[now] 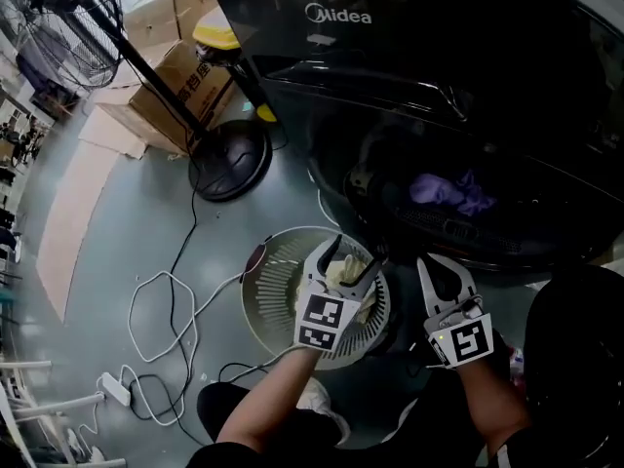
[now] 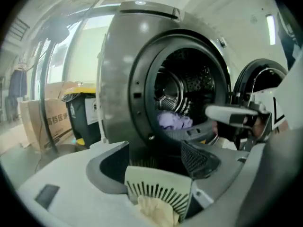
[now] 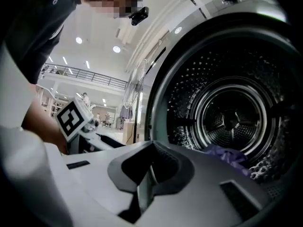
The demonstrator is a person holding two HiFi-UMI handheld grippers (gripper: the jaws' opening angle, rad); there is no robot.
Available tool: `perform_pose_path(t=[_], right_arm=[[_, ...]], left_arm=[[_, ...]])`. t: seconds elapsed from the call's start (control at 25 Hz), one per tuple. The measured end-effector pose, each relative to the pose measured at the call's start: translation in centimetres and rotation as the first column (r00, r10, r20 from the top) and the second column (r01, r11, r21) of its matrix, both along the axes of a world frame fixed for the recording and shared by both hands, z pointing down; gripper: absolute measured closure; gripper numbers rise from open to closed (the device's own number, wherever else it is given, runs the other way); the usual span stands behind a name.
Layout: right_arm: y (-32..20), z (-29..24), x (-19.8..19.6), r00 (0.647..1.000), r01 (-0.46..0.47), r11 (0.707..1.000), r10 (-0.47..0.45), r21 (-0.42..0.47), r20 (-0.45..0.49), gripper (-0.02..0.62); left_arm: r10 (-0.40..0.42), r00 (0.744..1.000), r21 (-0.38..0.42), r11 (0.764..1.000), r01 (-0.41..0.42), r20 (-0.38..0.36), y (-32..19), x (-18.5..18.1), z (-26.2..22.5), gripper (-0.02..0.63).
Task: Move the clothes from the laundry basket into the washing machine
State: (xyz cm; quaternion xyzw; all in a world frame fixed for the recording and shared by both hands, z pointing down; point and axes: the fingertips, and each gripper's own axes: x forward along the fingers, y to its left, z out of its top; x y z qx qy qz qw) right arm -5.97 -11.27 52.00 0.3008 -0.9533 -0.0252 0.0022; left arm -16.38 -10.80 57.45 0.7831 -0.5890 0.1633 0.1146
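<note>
The left tool [image 1: 357, 252] is held over the laundry basket [image 1: 261, 305] on the floor [image 1: 117, 232]. Its jaws are spread and nothing is pinched. A cream cloth [image 1: 343, 273] is seen lying in the basket below them. The right tool [image 1: 435, 261] is held just beside it, near the open washing machine [image 1: 390, 57], with its jaws pressed together on nothing. A purple garment [image 1: 450, 193] is seen inside the drum [image 3: 232, 117].
</note>
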Motion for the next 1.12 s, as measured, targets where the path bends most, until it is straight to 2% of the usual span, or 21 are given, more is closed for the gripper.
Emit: perform_pose_path(t=[0.12, 0.2, 0.36, 0.48, 0.6, 0.8, 0.92, 0.96, 1.12], right_arm=[[0.5, 0.3, -2.2, 0.998, 0.058, 0.998, -0.057, -0.017, 0.012, 0.588], [0.6, 0.7, -3.0, 0.997, 0.079, 0.997, -0.078, -0.024, 0.013, 0.588], [0.4, 0.9, -3.3, 0.996, 0.082, 0.996, -0.081, -0.039, 0.034, 0.588], [0.3, 0.5, -2.6, 0.997, 0.066, 0.996, -0.063, -0.052, 0.05, 0.588], [0.3, 0.4, -1.6, 0.998, 0.052, 0.997, -0.05, -0.048, 0.047, 0.588], [0.6, 0.6, -0.2, 0.999, 0.029, 0.999, -0.029, -0.039, 0.019, 0.588], [1.3, 0.5, 0.1, 1.0, 0.03, 0.999, -0.03, -0.015, 0.002, 0.588], [1.5, 0.3, 0.0, 0.999, 0.033, 0.999, -0.033, -0.001, 0.0, 0.588], [2.3, -0.4, 0.3, 0.999, 0.036, 0.998, -0.036, 0.044, -0.015, 0.588]], left_arm=[[-0.061, 0.996, -0.129, 0.989, 0.069, 0.067, 2.4, -3.7, 5.4, 0.275], [-0.083, 0.994, -0.25, 0.963, 0.097, 0.068, 3.8, -5.0, 9.7, 0.275], [-0.063, 0.998, -0.494, 0.867, 0.06, 0.011, 5.8, -4.8, 18.1, 0.27], [-0.023, 0.999, -0.62, 0.784, 0.034, 0.025, 6.6, -4.8, 23.5, 0.252], [0.028, 0.996, -0.689, 0.724, 0.035, 0.08, 6.4, -5.4, 27.3, 0.235], [0.106, 0.991, -0.781, 0.625, 0.0, 0.085, 6.7, -4.9, 32.7, 0.184], [0.135, 0.987, -0.836, 0.548, 0.0, 0.088, 8.4, -4.6, 35.3, 0.181], [0.148, 0.984, -0.843, 0.538, 0.006, 0.102, 8.9, -4.5, 36.0, 0.179], [0.162, 0.975, -0.839, 0.543, 0.039, 0.15, 9.9, -4.1, 38.5, 0.181]])
